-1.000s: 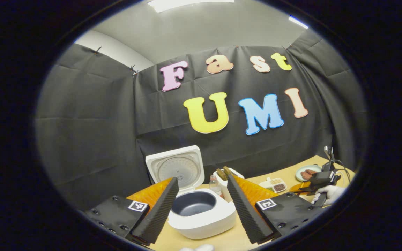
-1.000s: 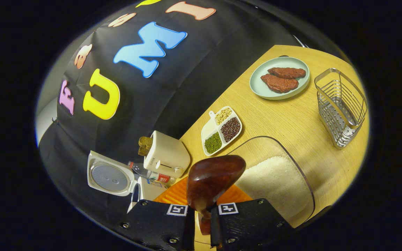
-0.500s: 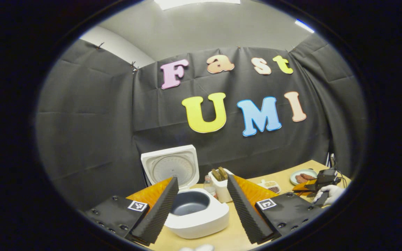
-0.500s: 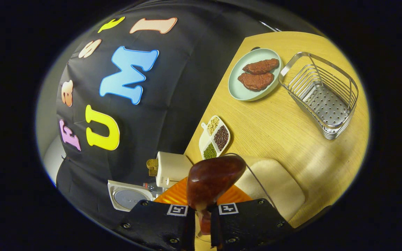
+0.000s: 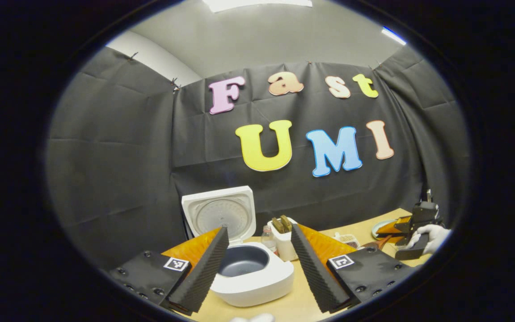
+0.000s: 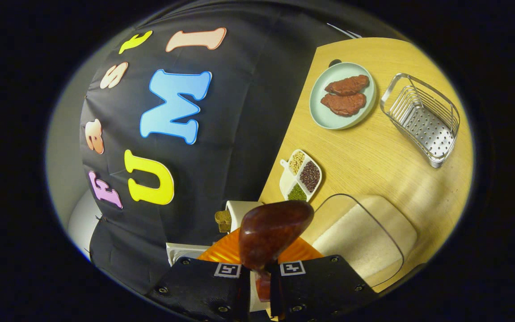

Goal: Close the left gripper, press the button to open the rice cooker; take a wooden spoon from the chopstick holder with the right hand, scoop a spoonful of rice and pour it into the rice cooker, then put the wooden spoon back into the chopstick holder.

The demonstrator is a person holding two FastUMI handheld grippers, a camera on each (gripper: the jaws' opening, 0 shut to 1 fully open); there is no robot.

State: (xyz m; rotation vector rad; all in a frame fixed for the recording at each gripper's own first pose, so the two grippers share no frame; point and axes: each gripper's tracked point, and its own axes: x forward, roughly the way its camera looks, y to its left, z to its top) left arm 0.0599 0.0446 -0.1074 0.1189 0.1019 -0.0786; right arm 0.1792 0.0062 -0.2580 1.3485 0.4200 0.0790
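The right gripper (image 6: 261, 286) is clamped on the handle of the wooden spoon (image 6: 272, 233), whose bowl hovers above the clear rice container (image 6: 365, 237), just at its 9 o'clock edge. The left gripper (image 5: 257, 264) hangs with jaws spread wide, holding nothing, over the rice cooker (image 5: 251, 273), whose lid stands up. From here the scoop looks risky: a tilted spoon could spill grains on the worktop (image 6: 373, 156), and the thin handle may twist between the fingers.
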